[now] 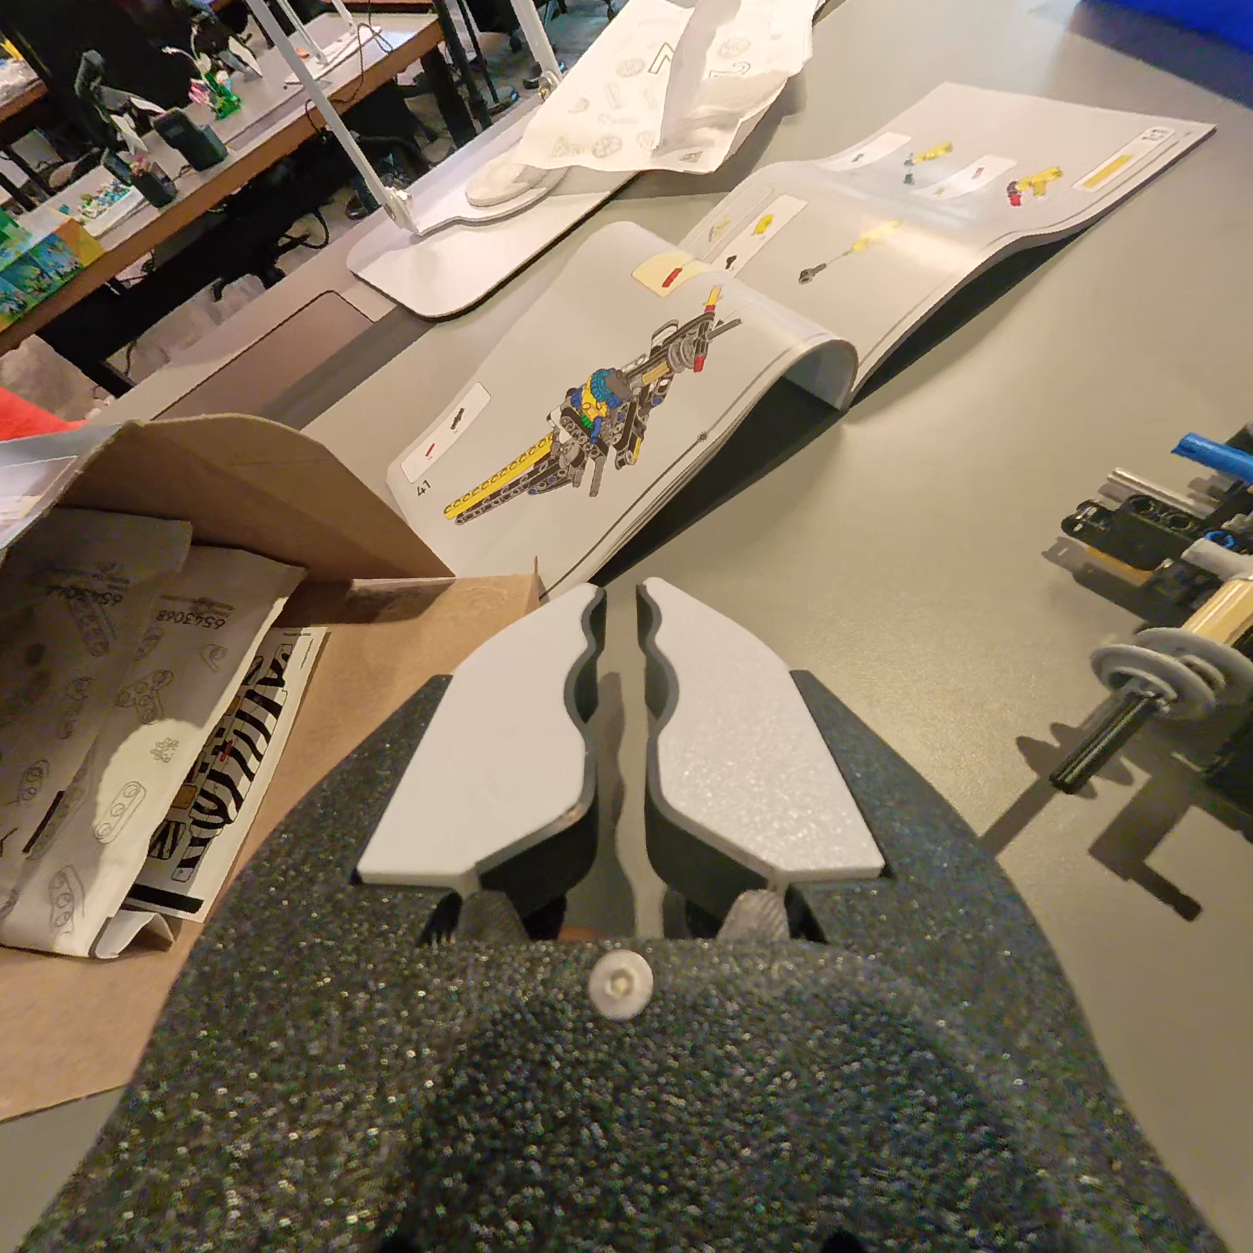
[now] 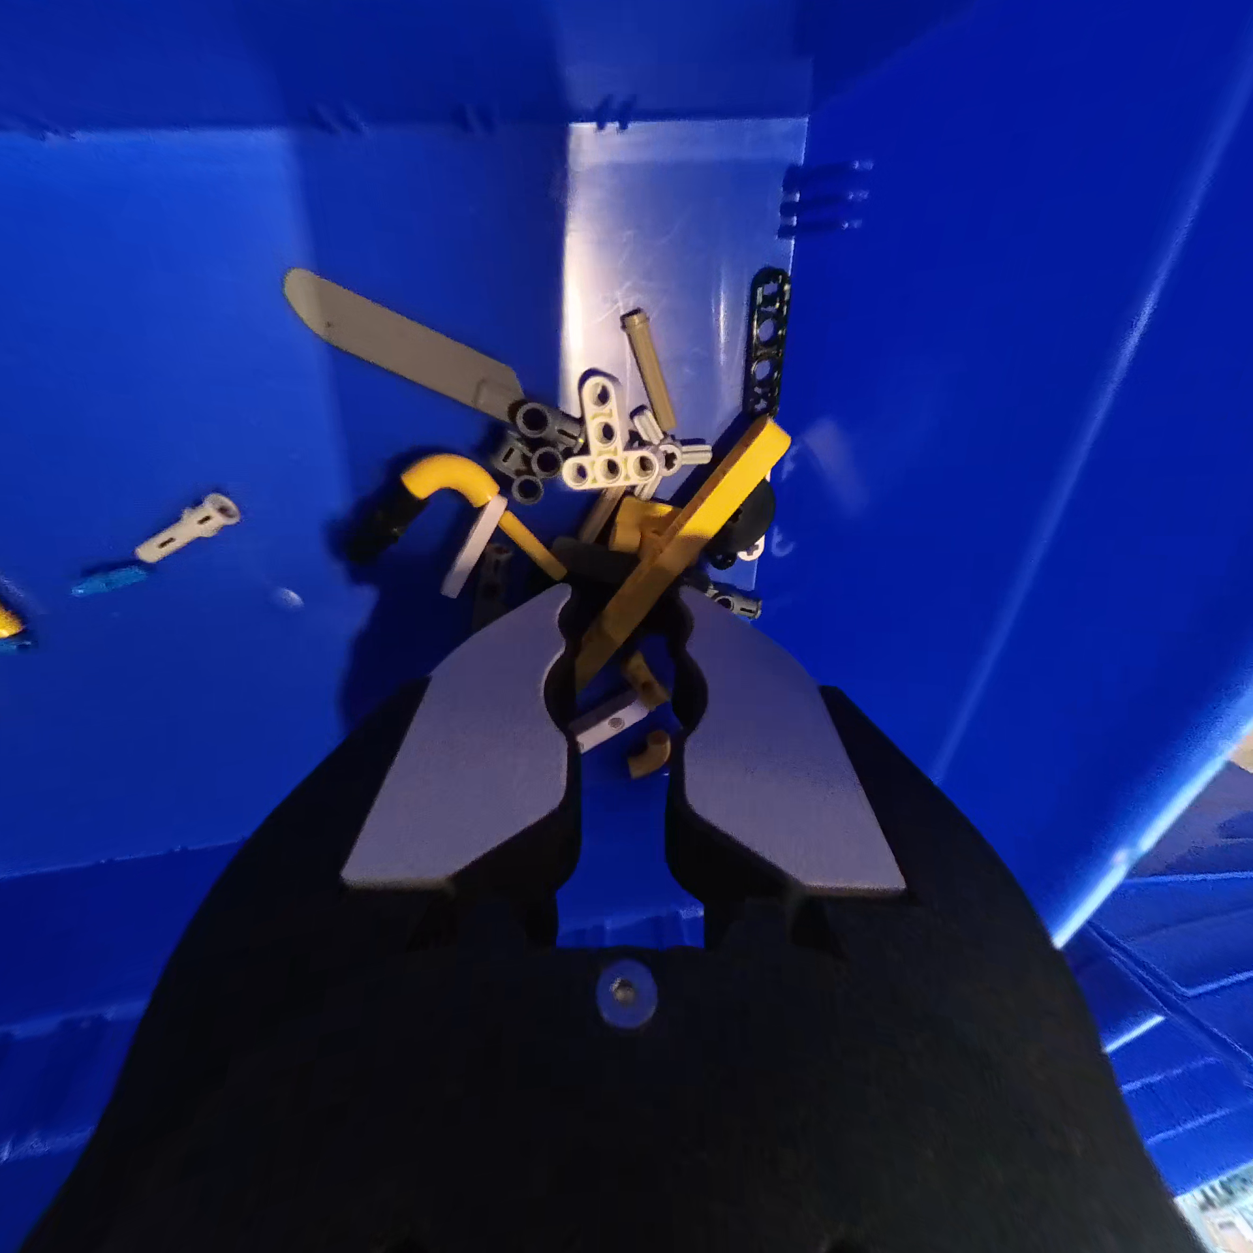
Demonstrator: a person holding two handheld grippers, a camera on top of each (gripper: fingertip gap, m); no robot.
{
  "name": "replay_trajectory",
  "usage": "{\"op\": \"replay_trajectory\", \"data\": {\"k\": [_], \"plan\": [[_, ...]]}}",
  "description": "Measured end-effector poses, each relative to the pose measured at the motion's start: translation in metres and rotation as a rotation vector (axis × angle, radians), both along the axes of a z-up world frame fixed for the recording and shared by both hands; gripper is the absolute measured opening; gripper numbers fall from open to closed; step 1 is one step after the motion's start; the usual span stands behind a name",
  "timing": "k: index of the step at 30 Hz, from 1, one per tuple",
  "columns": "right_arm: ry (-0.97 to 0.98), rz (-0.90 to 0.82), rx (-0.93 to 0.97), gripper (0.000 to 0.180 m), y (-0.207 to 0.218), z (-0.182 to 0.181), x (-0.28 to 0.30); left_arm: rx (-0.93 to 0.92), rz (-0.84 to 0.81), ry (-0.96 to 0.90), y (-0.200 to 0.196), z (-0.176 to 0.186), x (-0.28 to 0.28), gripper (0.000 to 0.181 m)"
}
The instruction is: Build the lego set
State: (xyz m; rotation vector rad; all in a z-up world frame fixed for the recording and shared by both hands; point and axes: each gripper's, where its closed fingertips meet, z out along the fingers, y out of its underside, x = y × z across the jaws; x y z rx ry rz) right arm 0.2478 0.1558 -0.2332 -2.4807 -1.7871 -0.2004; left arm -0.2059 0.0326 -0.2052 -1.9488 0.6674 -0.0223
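The right gripper [image 2: 622,613] reaches into a blue plastic bin [image 2: 983,474], its grey fingers [image 2: 474,732] standing a little apart around the lower end of a long yellow beam [image 2: 685,535] that slants up toward the right; whether they pinch it cannot be told. Just above, at centre frame, lies a heap of pieces: a white T-shaped beam [image 2: 603,444], grey connectors [image 2: 535,420], a curved yellow piece [image 2: 451,478], a tan axle [image 2: 649,366] and a black holed beam [image 2: 767,339]. A grey blade-shaped panel [image 2: 393,339] lies upper left. At left, well apart, sit a white pin [image 2: 186,529] and a small blue pin [image 2: 112,580].

loose lego pieces [image 2: 610,461] heaped in a blue bin's [image 2: 203,305] corner.
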Motion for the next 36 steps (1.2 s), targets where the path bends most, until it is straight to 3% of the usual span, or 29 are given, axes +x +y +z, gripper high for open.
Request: {"op": "replay_trajectory", "data": {"k": [13, 21, 27, 29, 36], "plan": [[0.009, 0.001, 0.024, 0.008, 0.004, 0.003, -0.001, 0.003, 0.000, 0.002, 0.000, 0.000, 0.000, 0.008], [0.136, 0.082, 0.062, 0.008, 0.005, 0.047, -0.013, 0.006, 0.000, 0.004, 0.000, 0.000, 0.000, 0.008], [0.179, 0.382, 0.114, 0.008, -0.003, 0.069, -0.032, 0.007, 0.000, 0.006, 0.000, 0.000, 0.000, 0.008], [0.184, 0.545, 0.090, 0.008, -0.014, 0.067, -0.040, 0.007, 0.001, 0.006, 0.000, 0.000, 0.000, 0.008], [0.044, 0.873, 0.169, 0.008, -0.008, 0.050, -0.055, 0.012, 0.009, -0.006, 0.000, 0.002, -0.001, 0.008]]}}
